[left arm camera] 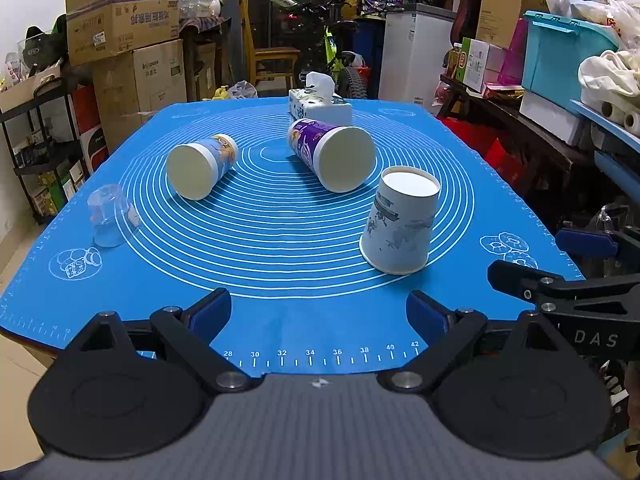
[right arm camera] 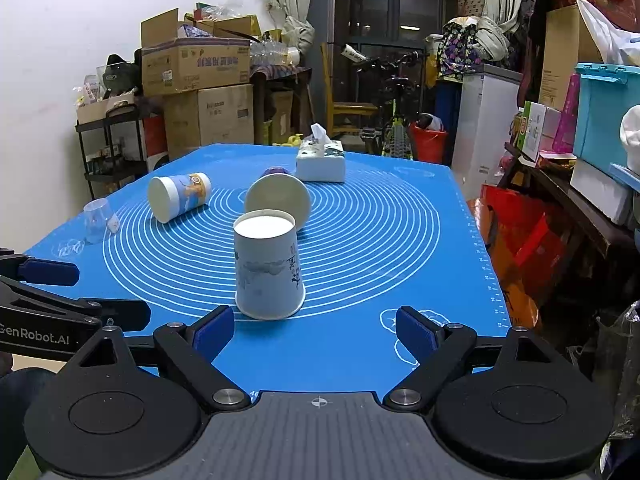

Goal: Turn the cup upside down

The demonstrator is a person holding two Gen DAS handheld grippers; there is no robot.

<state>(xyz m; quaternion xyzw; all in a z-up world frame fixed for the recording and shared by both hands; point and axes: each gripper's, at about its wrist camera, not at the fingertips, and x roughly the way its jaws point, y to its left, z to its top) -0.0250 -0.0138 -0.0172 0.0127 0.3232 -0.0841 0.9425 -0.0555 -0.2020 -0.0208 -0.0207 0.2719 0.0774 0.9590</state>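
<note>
A white paper cup with grey print stands upside down, base up, on the blue mat; it also shows in the right wrist view, just ahead of my open, empty right gripper. A purple cup and a blue-and-orange cup lie on their sides farther back. A clear plastic cup stands upside down at the left. My left gripper is open and empty near the mat's front edge. The right gripper's fingers show at the left wrist view's right edge.
A tissue box stands at the back of the mat. Cardboard boxes, a bicycle and a white cabinet lie beyond the table. Shelves with a teal bin run along the right.
</note>
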